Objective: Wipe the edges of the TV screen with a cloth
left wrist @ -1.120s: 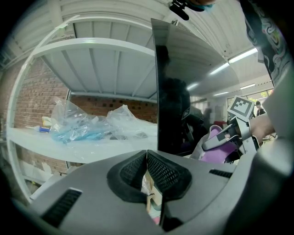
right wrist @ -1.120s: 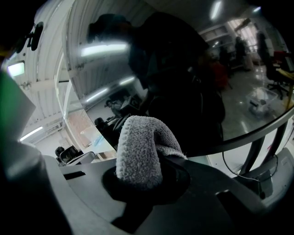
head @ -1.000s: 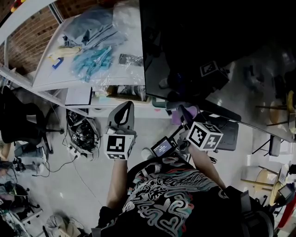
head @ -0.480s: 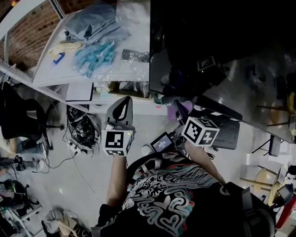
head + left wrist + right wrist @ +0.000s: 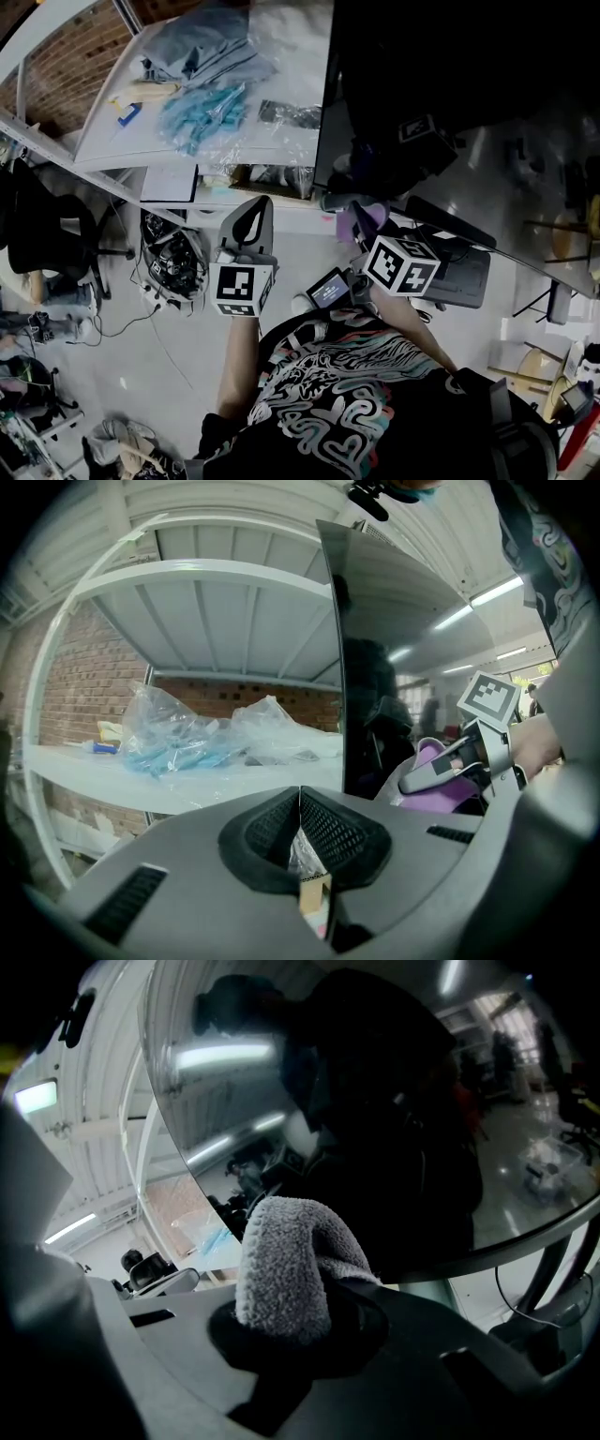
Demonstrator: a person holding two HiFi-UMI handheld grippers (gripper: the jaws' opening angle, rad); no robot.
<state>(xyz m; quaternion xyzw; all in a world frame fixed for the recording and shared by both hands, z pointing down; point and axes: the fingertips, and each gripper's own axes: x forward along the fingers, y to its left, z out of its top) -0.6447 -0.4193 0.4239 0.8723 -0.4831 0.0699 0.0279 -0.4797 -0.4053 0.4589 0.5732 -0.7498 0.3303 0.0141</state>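
Right claw point(image 5: 286, 1321) clamped on a folded, nubby lilac cloth point(image 5: 281, 1255) — fold pointing up at the TV screen's point(image 5: 469, 66) lower left corner | screen: glossy black, flat, upright, long axis left-right | left claw point(image 5: 300, 832) pressed closed, empty, near the white worktop point(image 5: 112, 141)

You have no words, numbers or brand names that can be read anywhere here. The only signs are black-and-white square markers: they sit on the left marker cube point(image 5: 234, 291) of your left gripper point(image 5: 249, 214) and on the right marker cube point(image 5: 403, 267) of your right gripper point(image 5: 361, 219). One also shows mirrored in the TV screen point(image 5: 525, 56). These are coded patterns, not letters. The small display point(image 5: 328, 289) beside your right gripper is lit, but what it shows is too small to read. The swirls on your shirt point(image 5: 347, 394) spell nothing legible.
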